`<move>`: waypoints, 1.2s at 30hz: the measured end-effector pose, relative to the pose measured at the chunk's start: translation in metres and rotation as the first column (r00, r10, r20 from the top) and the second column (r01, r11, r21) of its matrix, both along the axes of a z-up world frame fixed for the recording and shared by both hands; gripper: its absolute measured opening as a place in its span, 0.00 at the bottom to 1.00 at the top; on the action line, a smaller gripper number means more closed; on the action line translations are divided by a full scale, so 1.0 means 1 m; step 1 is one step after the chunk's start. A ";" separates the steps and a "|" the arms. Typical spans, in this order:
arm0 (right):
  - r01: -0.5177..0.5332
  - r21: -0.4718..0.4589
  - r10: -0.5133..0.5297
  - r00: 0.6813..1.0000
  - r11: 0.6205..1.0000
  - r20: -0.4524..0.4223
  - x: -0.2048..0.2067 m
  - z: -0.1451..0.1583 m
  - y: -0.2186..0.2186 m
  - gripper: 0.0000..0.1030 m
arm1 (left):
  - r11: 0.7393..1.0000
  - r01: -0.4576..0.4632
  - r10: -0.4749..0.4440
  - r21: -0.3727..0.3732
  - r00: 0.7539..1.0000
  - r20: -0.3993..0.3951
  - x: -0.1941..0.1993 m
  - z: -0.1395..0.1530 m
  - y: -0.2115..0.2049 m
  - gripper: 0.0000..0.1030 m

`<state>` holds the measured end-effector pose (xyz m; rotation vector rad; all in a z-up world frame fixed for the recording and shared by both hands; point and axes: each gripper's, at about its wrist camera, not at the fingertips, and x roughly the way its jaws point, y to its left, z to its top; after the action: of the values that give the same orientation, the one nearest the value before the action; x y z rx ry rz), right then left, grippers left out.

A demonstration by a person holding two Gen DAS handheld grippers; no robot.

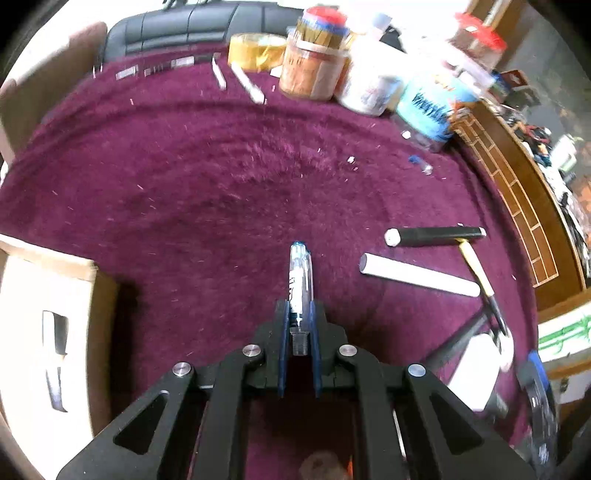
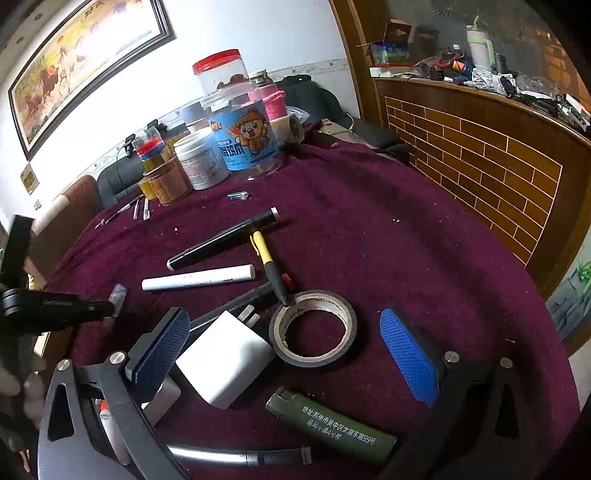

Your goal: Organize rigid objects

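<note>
While the left gripper [image 1: 299, 325] pinches a clear pen [image 1: 300, 280], the right gripper [image 2: 288, 354] hangs wide over the tape roll [image 2: 313, 328]; next it probably drops the pen into the cardboard box [image 1: 48, 332].

Expect strong fisheye bending in both views: straight edges curve and a black vignette rings each frame. In the left wrist view, the far jars [image 1: 314, 59] are smeared by motion blur and washed out by bright light from the far side, while the clear pen [image 1: 301, 280] stays sharp. The cardboard box [image 1: 48, 332] at near left is overexposed. In the right wrist view, focus is crisp; the white wall [image 2: 258, 33] glares, and the tape roll [image 2: 314, 328] casts a soft shadow on the tabletop [image 2: 406, 240].
</note>
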<state>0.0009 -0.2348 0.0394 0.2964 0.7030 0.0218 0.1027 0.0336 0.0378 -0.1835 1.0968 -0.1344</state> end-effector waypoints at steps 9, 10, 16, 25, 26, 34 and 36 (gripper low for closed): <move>0.005 0.024 -0.004 0.999 1.000 -0.035 0.003 -0.007 -0.003 1.00 | 0.992 0.057 -0.039 -0.110 0.987 0.156 -0.110 0.054 0.053 0.08; 0.009 0.030 -0.008 0.999 0.999 -0.037 0.003 -0.007 -0.004 1.00 | 0.991 0.056 -0.035 -0.122 0.986 0.165 -0.121 0.056 0.057 0.08; -0.061 0.081 0.070 0.992 0.995 -0.106 0.000 -0.007 0.006 1.00 | 0.986 0.037 0.004 -0.164 0.970 0.244 -0.187 0.065 0.090 0.08; -0.497 0.287 0.539 0.838 0.819 -0.089 -0.064 0.024 0.112 0.99 | 0.970 -0.028 0.095 -0.243 0.958 0.272 -0.220 0.057 0.139 0.08; -0.521 0.323 0.576 0.812 0.790 -0.100 -0.067 0.021 0.122 0.99 | 0.968 -0.031 0.100 -0.248 0.957 0.271 -0.223 0.055 0.142 0.08; -0.544 0.274 0.598 0.782 0.793 -0.178 -0.064 0.004 0.159 0.97 | 0.963 -0.027 0.097 -0.270 0.963 0.250 -0.233 0.036 0.157 0.08; -0.537 0.227 0.579 0.786 0.813 -0.217 -0.057 -0.002 0.168 0.94 | 0.962 -0.008 0.077 -0.273 0.967 0.244 -0.234 0.032 0.153 0.08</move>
<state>-0.0563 -0.0665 0.0378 0.2293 1.0562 0.6218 -0.1309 0.1862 0.0701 -0.4243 0.8160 -0.2623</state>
